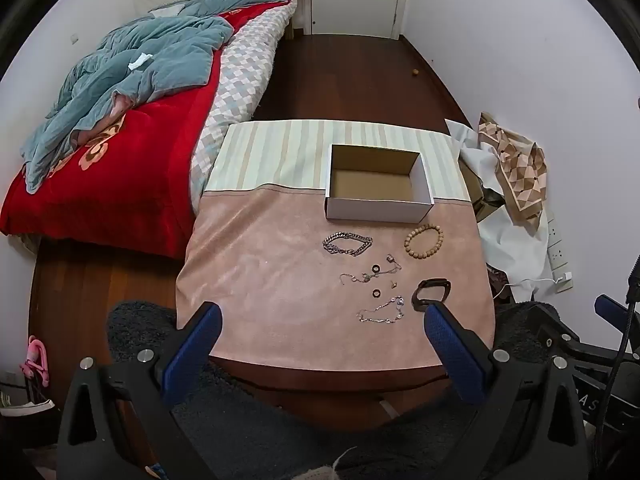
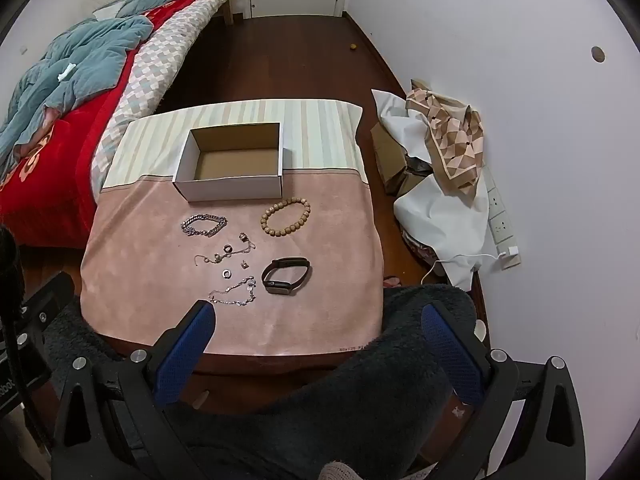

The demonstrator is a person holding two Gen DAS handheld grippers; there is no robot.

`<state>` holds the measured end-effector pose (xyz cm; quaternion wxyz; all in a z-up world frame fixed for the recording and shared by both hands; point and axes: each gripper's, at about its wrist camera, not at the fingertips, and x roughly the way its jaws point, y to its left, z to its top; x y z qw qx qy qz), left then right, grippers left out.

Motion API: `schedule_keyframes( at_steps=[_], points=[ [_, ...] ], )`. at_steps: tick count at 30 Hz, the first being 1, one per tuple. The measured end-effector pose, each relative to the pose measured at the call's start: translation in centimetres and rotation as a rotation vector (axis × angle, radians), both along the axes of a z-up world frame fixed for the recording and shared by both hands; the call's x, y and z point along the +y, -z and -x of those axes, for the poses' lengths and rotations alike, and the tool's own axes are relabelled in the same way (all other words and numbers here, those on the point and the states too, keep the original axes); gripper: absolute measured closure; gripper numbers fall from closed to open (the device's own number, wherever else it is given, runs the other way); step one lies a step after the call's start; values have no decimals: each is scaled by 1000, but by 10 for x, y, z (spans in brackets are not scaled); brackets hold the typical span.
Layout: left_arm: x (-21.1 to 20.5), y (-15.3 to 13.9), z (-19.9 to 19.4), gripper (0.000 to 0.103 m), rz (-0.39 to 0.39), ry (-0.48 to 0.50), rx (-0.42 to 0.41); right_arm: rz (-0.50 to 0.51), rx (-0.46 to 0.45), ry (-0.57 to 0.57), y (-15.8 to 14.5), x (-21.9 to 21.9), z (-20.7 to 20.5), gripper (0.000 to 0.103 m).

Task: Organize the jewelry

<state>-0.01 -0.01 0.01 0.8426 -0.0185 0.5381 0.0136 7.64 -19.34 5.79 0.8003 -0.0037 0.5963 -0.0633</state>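
In the left wrist view, the left gripper sits at the bottom of the frame with its blue-padded fingers spread wide, released and holding nothing. Above it, a small table under a pink cloth fills the centre. A white cardboard box, open and empty inside, stands just above centre, where the pink cloth meets a striped section. Below the box lie the jewelry pieces: a silver chain bracelet left of centre, a wooden bead bracelet to its right, a thin necklace with a dark ring beside it, a second ring lower down, a sparkly chain near the table's lower edge, and a black watch partly behind the right fingertip. A bed with a red blanket takes the upper left.

In the right wrist view, the right gripper is likewise unclenched at the bottom of the frame, its fingers wide apart over dark fuzzy fabric, gripping nothing. The box stands left of centre in the upper half. The chain bracelet, bead bracelet, necklace, lower ring, sparkly chain and watch lie spread across the pink cloth near mid-frame, all outside the box. A patterned scarf lies on white sheeting at the right.
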Motion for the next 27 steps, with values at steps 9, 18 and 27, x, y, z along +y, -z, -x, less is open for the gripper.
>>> schedule_keyframes(
  at_steps=[9,18,27],
  points=[
    [0,0,1,0,14,3,3,14,5,-1,1,4,-2,0],
    [-1,-1,1,0,14,2,4,12,2,-2,-1,-2,0,0],
    [-3,4,0,0,12,7,6,14,2,0,-3,-4,1,0]
  ],
)
